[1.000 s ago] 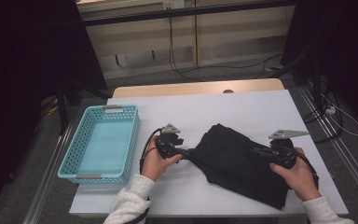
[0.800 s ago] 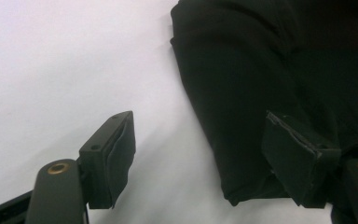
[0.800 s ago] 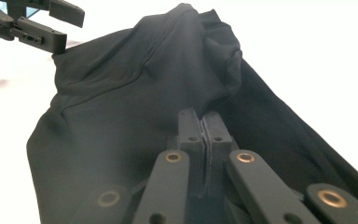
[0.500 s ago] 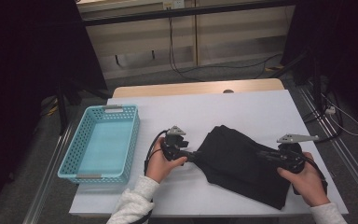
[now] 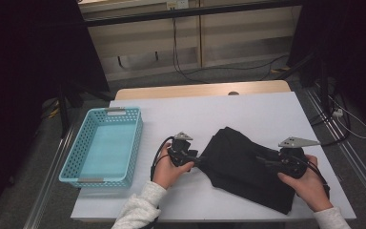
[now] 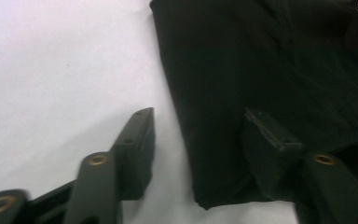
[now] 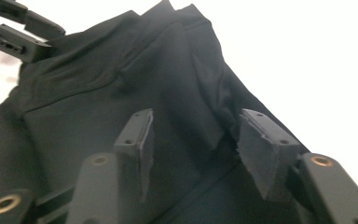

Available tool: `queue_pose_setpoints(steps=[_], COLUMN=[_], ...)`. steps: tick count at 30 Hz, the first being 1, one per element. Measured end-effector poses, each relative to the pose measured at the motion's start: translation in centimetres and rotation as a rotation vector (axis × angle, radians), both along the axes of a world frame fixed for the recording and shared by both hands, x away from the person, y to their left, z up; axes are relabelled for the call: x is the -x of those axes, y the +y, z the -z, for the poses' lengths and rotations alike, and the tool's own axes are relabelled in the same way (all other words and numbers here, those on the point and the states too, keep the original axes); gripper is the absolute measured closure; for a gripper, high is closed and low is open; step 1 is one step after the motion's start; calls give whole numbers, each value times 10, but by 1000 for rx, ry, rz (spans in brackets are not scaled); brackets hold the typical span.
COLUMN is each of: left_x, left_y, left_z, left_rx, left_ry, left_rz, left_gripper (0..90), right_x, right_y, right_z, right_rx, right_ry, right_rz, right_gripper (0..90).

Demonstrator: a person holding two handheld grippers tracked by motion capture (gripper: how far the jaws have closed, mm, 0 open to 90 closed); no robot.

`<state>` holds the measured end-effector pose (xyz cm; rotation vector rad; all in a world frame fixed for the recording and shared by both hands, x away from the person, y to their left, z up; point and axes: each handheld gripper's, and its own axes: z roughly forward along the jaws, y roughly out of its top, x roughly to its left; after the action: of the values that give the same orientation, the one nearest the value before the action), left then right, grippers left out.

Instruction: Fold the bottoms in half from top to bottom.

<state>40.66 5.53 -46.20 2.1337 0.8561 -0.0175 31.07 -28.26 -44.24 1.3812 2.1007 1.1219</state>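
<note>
A black folded cloth (image 5: pixel 243 167) lies on the white table (image 5: pixel 248 114), right of its middle. My left gripper (image 5: pixel 200 160) is at the cloth's left corner, open. In the left gripper view it (image 6: pixel 198 122) straddles the cloth's edge (image 6: pixel 261 70), one jaw over bare table and the other over the fabric. My right gripper (image 5: pixel 267 161) is open low over the cloth's right part. In the right gripper view it (image 7: pixel 193 119) has both jaws spread above the dark fabric (image 7: pixel 112 93), with the left gripper (image 7: pixel 23 39) showing at the far top left.
A light blue plastic basket (image 5: pixel 83 169) with nothing in it stands at the table's left side. A wooden strip (image 5: pixel 200 89) runs along the far edge. Cables lie on the floor beyond and to the right.
My left gripper has shifted a little right, up to the cloth's left corner. The right gripper has drifted slightly toward the near edge. The cloth lies much as before.
</note>
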Motion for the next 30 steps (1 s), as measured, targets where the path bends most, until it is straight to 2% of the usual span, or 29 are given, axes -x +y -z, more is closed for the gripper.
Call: queue_pose_setpoints(steps=[2,4,7,9,14,17,19,22,27,30], left_x=[1,3,4,2,-4,-9,-12,-16,-23,-25], left_y=[-2,-4,-5,-5,0,9,15,26,45,50], left_z=[0,0,1,1,-7,-13,-16,-20,-21,-20], left_rx=[8,-4,6,16,16,43,39,36,3,2], left_ry=[42,32,54,84,113,130,118,128,120,128], left_rz=[5,-1,-11,-16,-37,-62,-75,-95,-140,-152], left_gripper=[613,652,768,817,844,846,846,847,847,845], right_x=[-1,-1,-1,-1,-3,-3,-4,-5,-8,-12], right_y=[-2,-5,-9,-10,-12,-9,-6,-2,3,9], right_z=[1,0,-1,-1,-1,-1,0,1,5,4], right_rx=[13,21,10,11,15,23,25,22,28,19], right_ry=[-8,-18,-25,-30,-37,-39,-36,-33,-22,-23], right_rz=[21,42,58,67,78,71,55,44,35,21], right_gripper=[401,402,394,383,362,351,349,340,339,382])
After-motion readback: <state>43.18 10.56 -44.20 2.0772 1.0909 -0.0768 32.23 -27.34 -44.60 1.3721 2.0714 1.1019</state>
